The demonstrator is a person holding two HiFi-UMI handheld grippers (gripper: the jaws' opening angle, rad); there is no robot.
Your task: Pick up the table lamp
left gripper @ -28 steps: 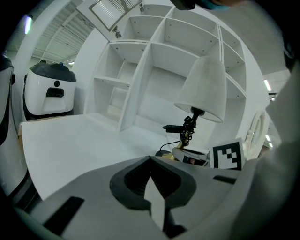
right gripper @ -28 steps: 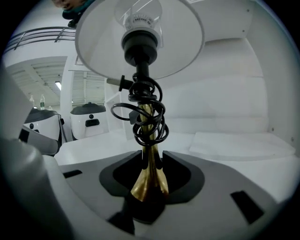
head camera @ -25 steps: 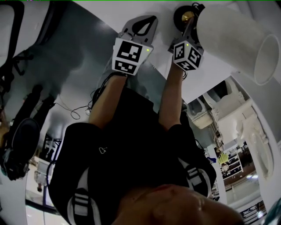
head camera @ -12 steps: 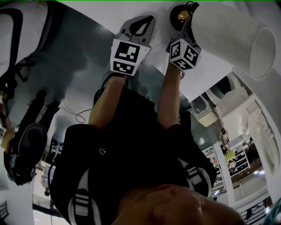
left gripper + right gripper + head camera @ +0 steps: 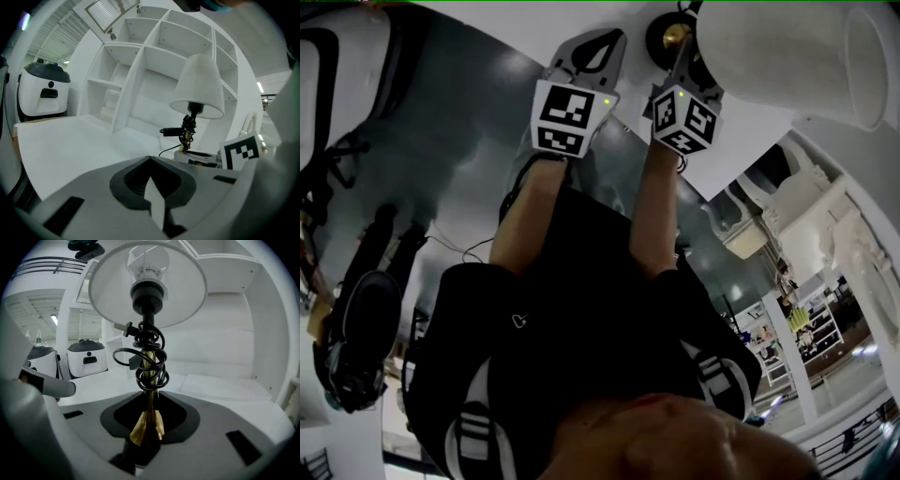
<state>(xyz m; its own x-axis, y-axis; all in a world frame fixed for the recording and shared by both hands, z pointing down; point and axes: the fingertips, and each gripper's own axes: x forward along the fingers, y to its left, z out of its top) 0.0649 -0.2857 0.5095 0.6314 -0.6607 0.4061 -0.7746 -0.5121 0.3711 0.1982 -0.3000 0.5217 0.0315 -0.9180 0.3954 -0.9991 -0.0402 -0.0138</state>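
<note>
As the right tool (image 5: pixel 150 401), jaws just closing, clamps the lamp (image 5: pixel 149 301) stem, a steady lift seems next; left tool (image 5: pixel 151 161), at nine o'clock, rests closed.

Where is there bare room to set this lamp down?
The widest free patch is the white tabletop between the white machine and the shelf unit. The shelf's bottom bay is bare too. It is crowded only round the table lamp and its coiled cord.
</note>
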